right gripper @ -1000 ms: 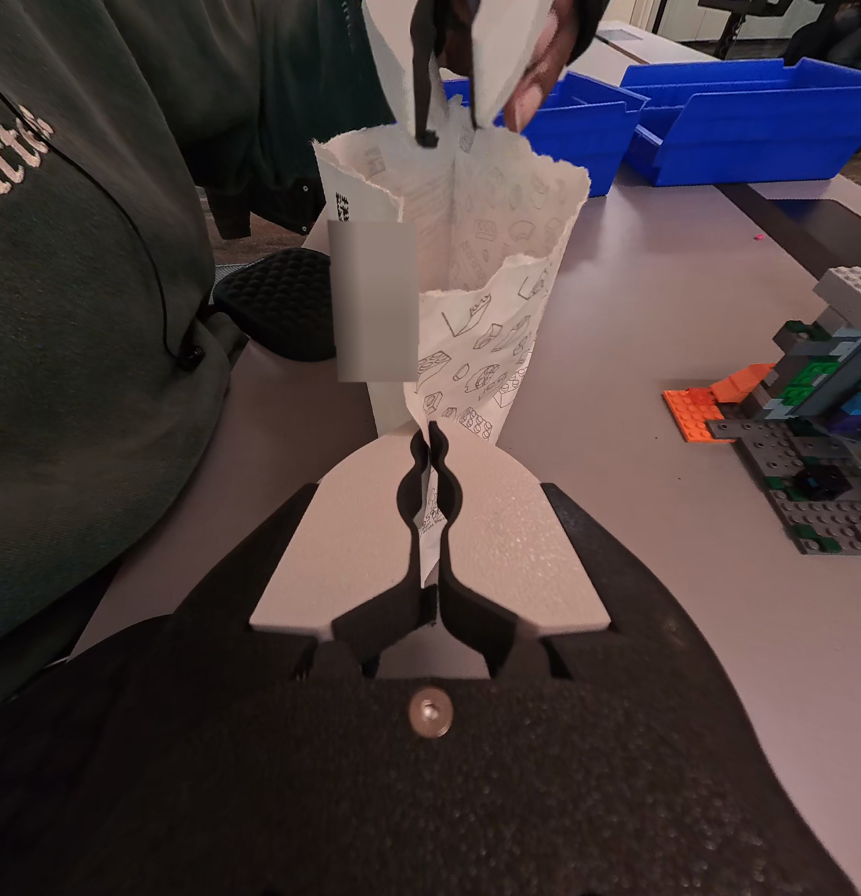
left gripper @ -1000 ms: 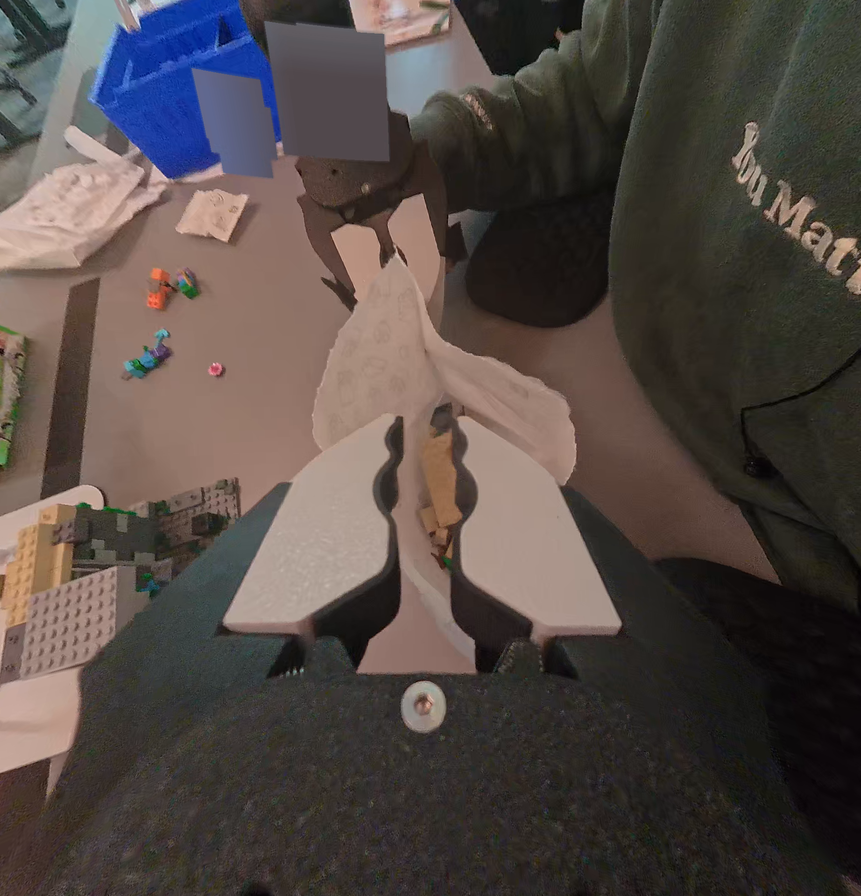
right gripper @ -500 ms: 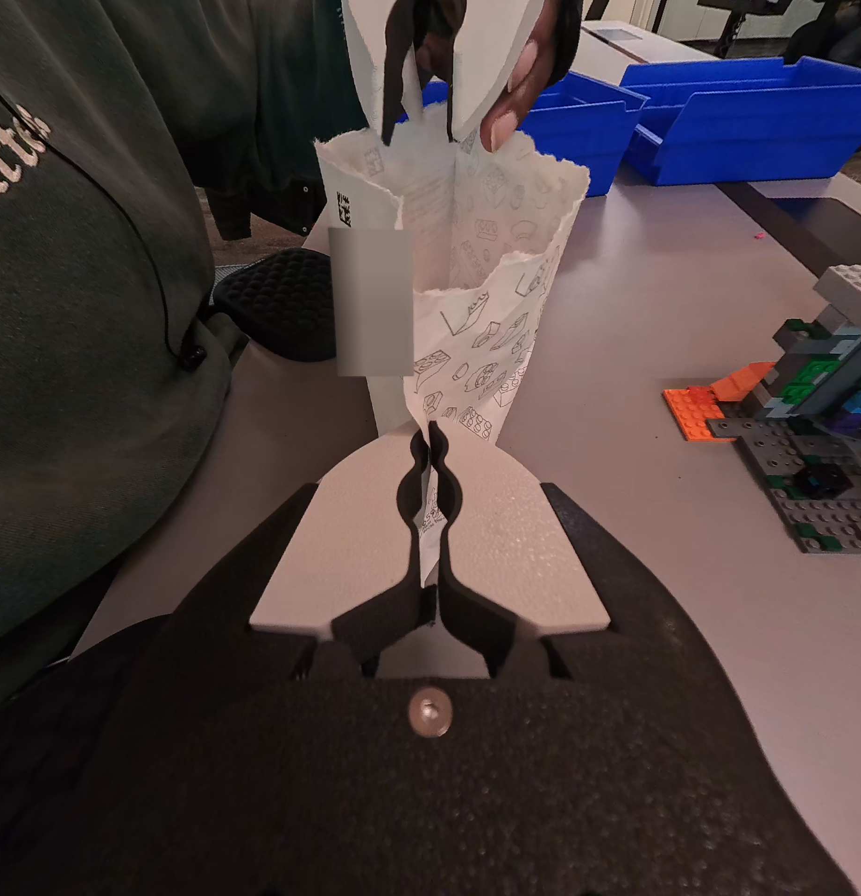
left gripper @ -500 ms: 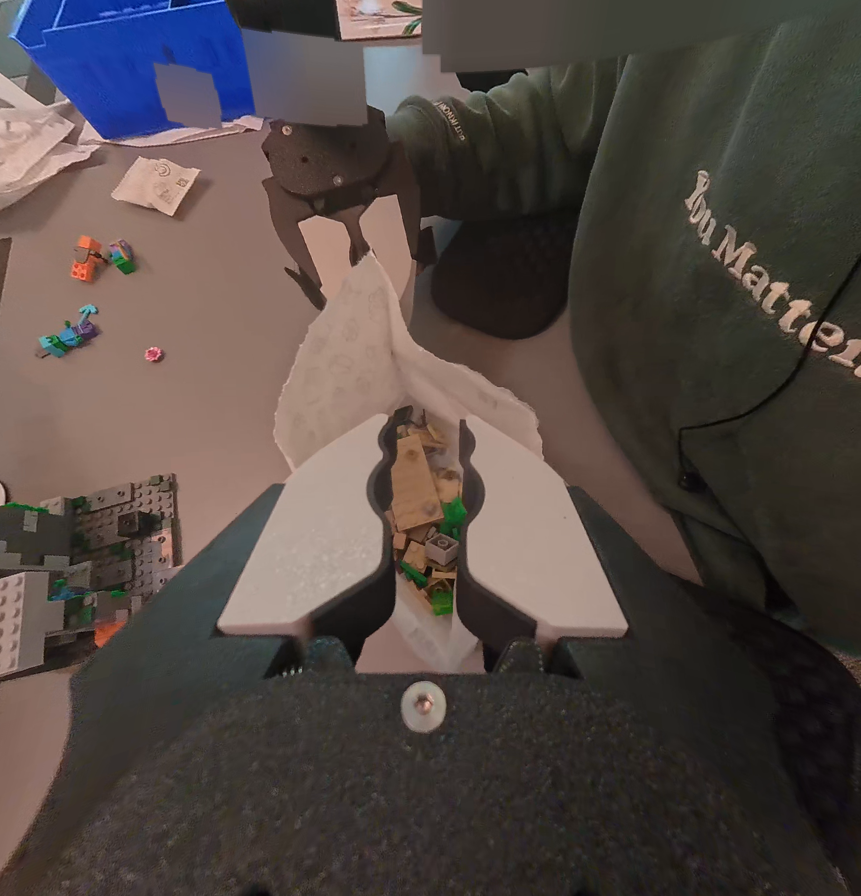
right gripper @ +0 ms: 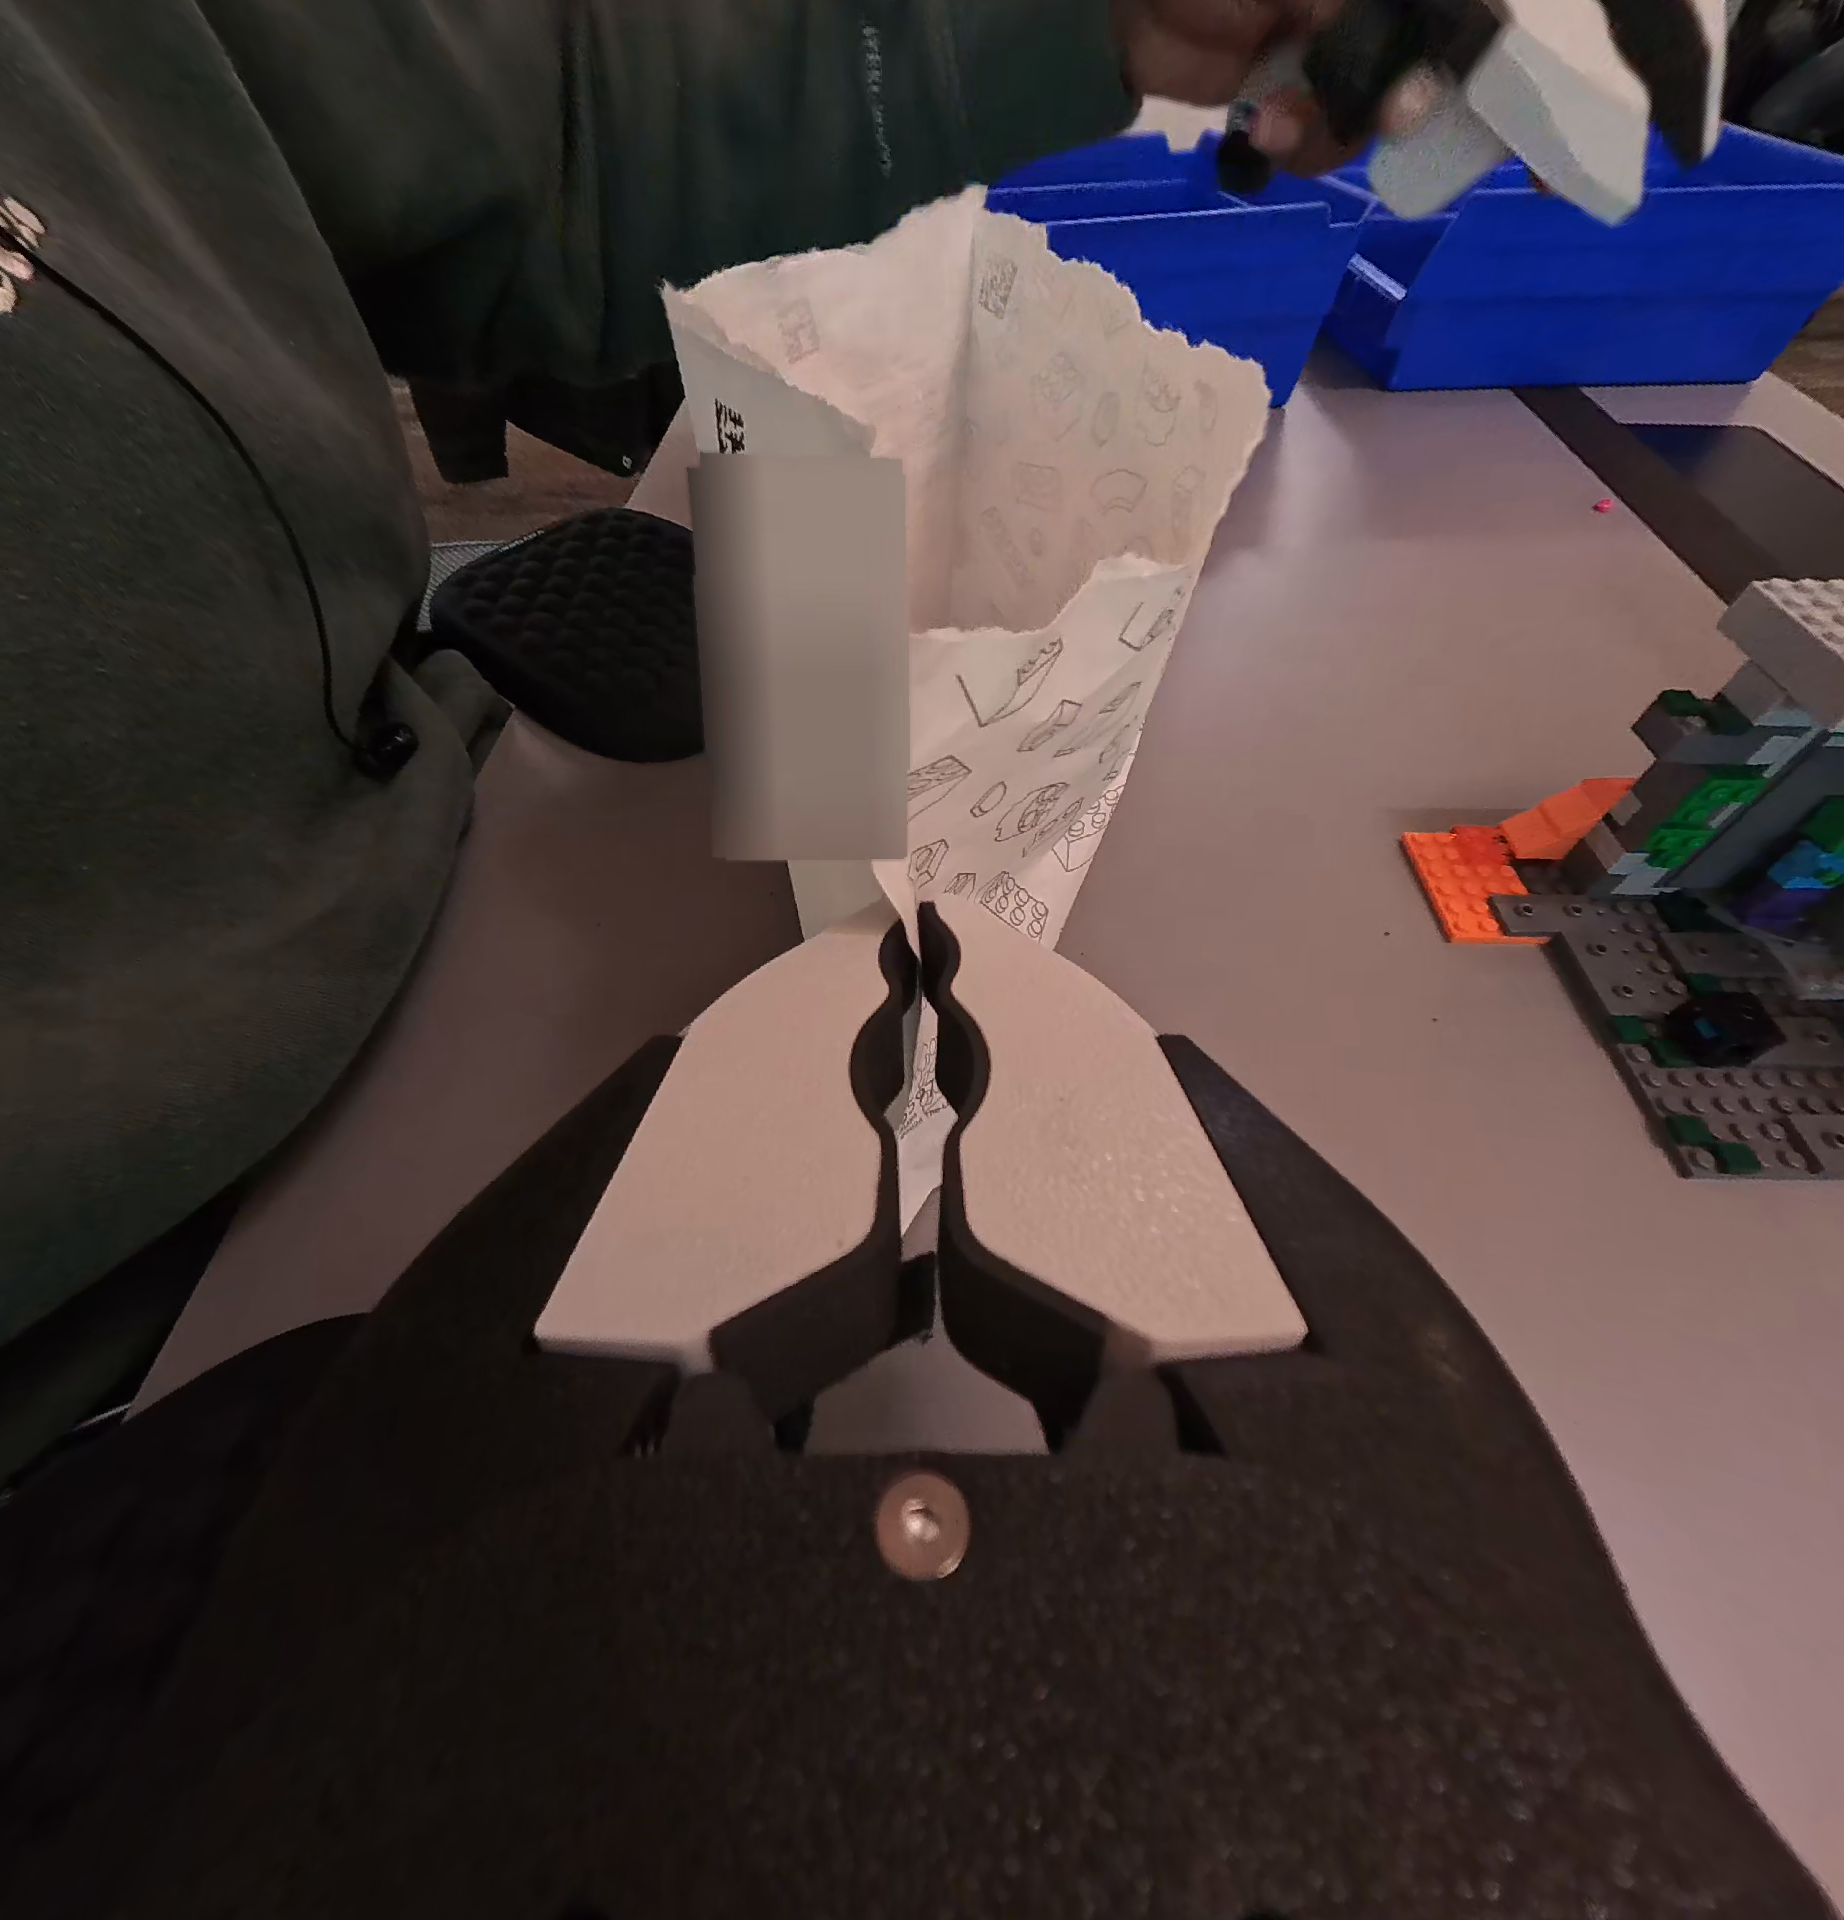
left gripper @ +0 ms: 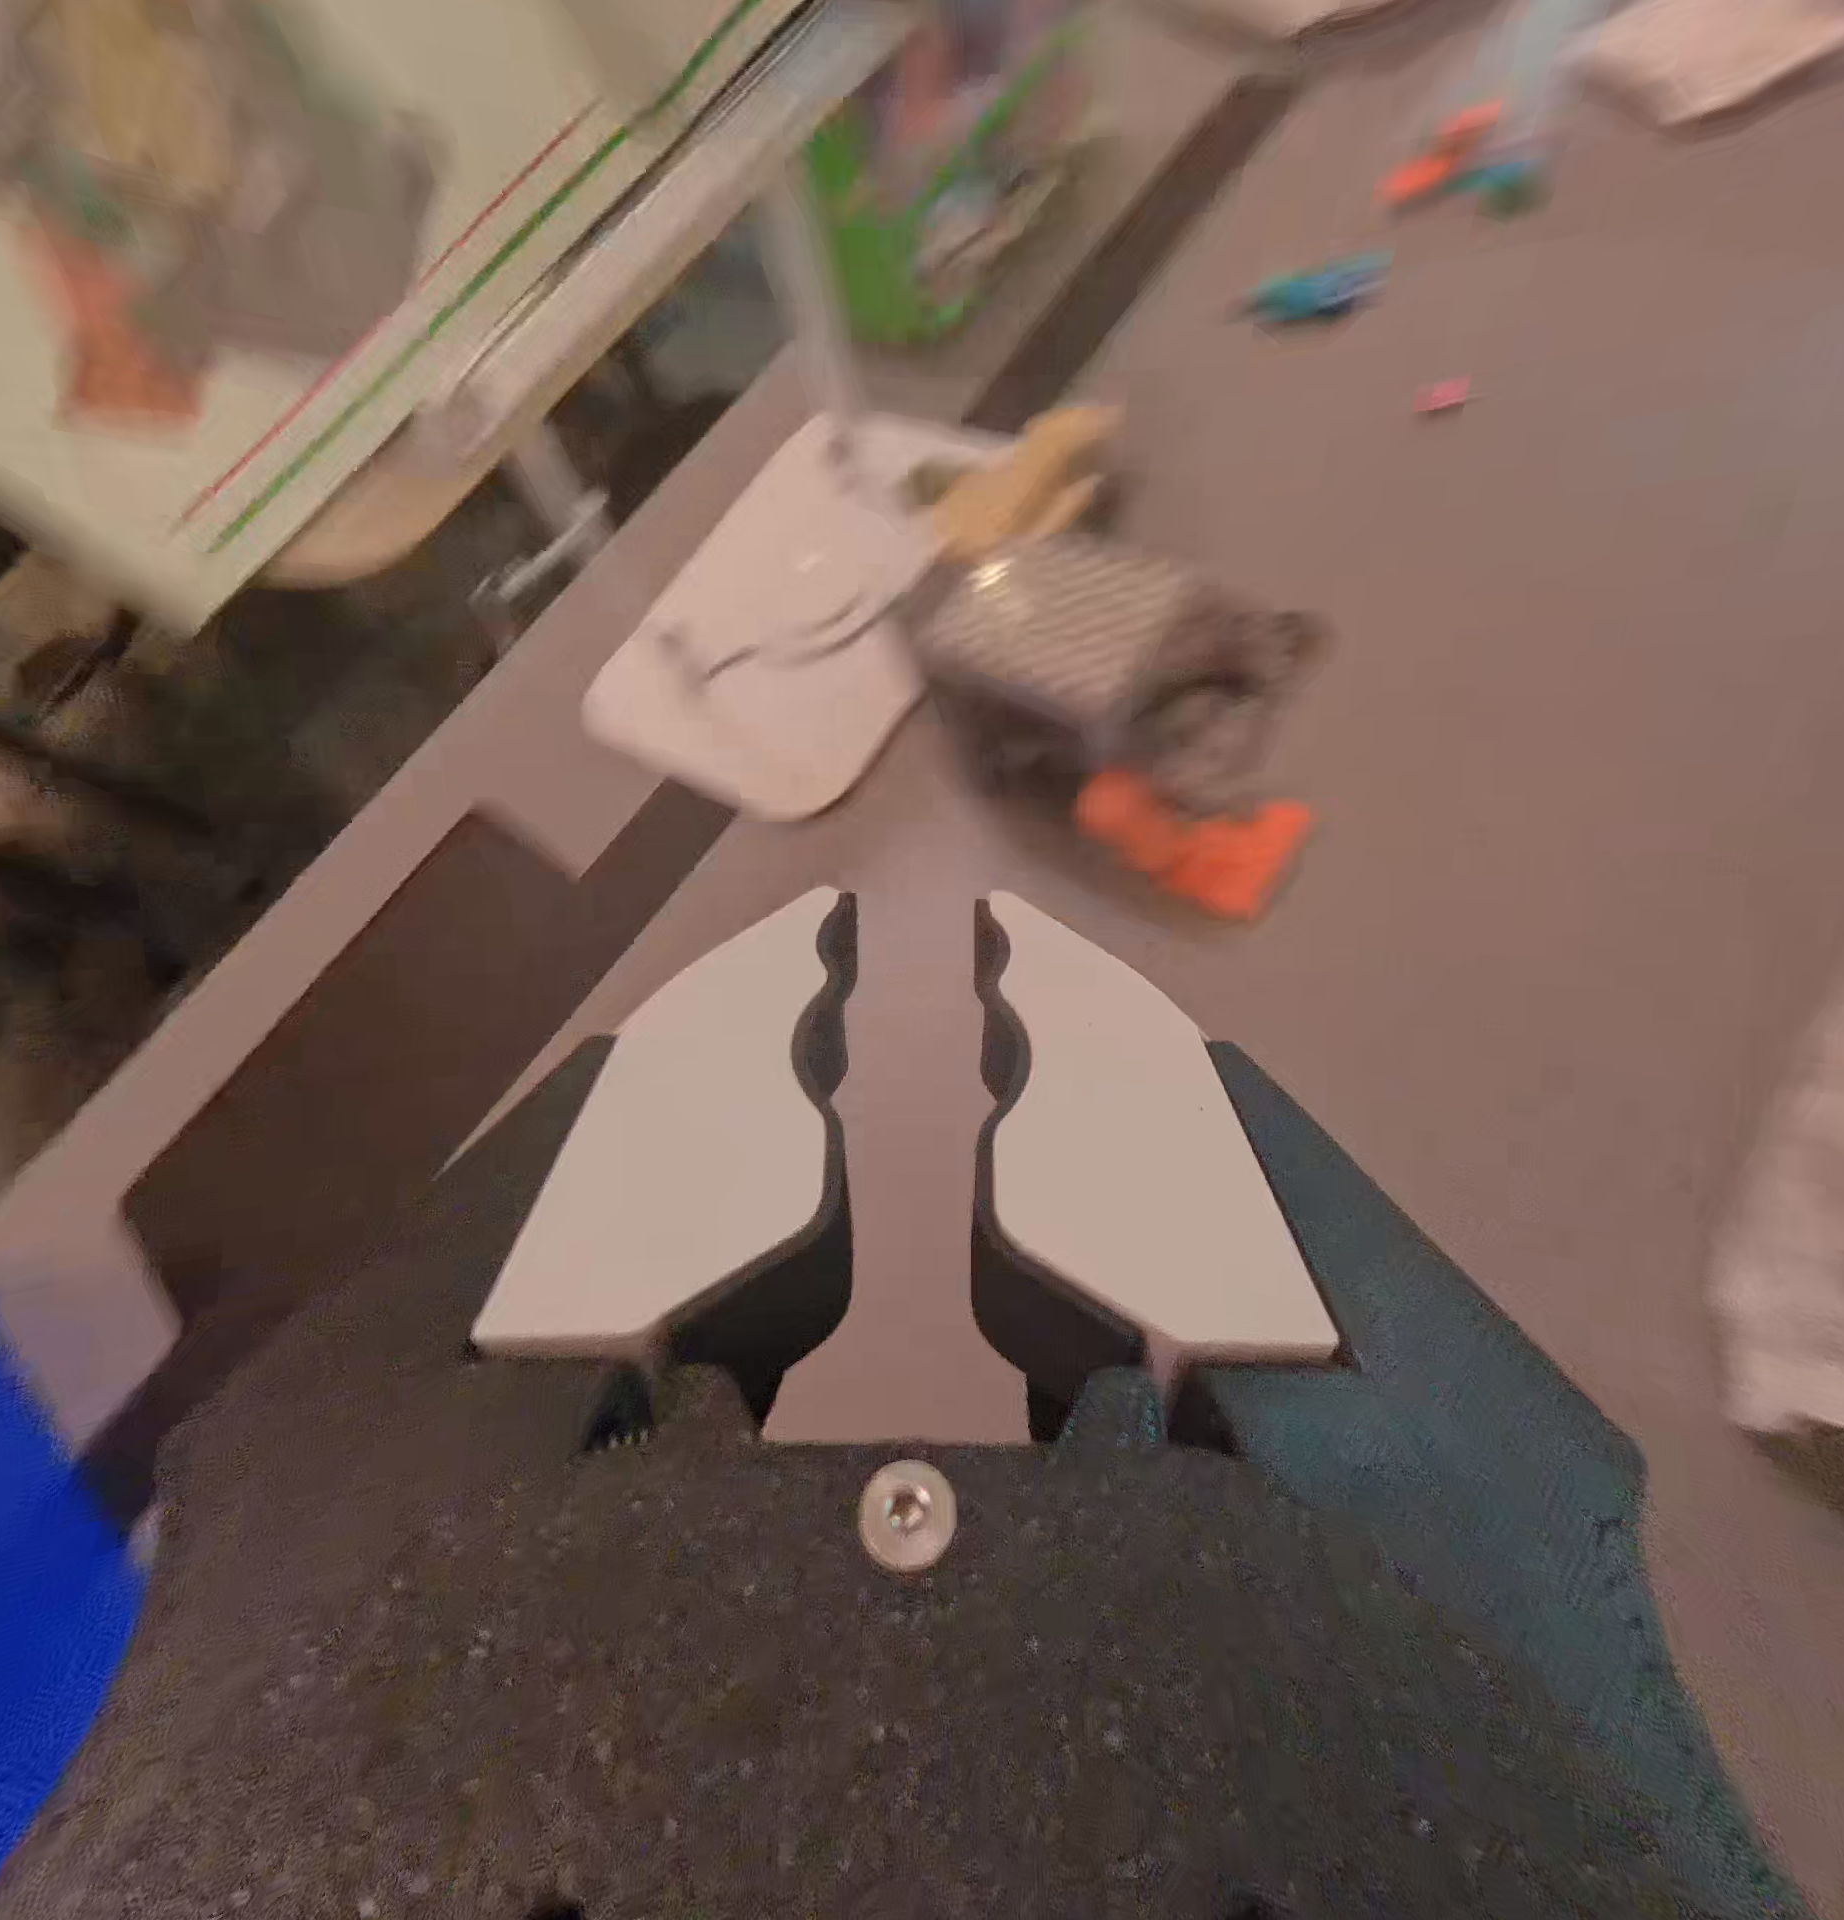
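Right gripper (right gripper: 919, 925) level, pinching paper bag (right gripper: 1011, 582)

Table: I am over a grey tabletop (right gripper: 1417, 644) with a dark strip (right gripper: 1676, 447) running across it near the far end.
Table edge: in my left view the edge (left gripper: 305, 914) runs on a slant, with a dark inset panel (left gripper: 378, 997) just inside it.
Floor: a patch of brownish floor (right gripper: 502, 499) shows past the near corner.
Seat: a black textured pad (right gripper: 575, 623) sits just off the table.
Beyond the edge: blurred pale furniture (left gripper: 305, 343).
Light: dim, warm, indoor.
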`<state>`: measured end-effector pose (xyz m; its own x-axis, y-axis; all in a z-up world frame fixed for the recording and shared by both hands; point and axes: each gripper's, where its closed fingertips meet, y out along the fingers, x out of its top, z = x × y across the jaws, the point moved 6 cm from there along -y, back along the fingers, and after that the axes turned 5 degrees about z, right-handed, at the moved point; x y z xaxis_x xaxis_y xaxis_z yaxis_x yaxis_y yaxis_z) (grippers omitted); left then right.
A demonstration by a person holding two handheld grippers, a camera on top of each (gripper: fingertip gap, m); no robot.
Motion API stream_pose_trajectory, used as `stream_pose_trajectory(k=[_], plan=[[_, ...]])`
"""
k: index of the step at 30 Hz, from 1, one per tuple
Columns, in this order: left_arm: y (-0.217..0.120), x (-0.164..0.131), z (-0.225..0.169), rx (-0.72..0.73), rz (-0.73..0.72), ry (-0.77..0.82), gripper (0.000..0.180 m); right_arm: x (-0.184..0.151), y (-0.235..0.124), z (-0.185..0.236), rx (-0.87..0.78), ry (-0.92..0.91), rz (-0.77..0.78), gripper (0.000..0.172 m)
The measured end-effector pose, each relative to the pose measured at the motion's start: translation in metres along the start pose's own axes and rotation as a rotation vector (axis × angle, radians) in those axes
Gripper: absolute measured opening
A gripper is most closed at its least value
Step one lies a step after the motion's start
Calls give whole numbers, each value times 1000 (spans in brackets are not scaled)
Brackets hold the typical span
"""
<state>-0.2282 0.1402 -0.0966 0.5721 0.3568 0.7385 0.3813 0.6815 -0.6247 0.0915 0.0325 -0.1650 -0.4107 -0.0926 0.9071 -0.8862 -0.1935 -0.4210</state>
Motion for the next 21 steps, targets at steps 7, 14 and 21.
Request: stream_pose_trajectory(k=[7, 14, 21], plan=[[52, -106, 109, 312, 293, -276, 26, 0, 0, 0, -10, 0, 8, 0], [90, -142, 150, 339, 372, -402, 28, -1, -1, -2, -12, 16, 1, 0], [108, -155, 174, 327, 361, -538, 27, -2, -1, -3, -15, 19, 3, 0]])
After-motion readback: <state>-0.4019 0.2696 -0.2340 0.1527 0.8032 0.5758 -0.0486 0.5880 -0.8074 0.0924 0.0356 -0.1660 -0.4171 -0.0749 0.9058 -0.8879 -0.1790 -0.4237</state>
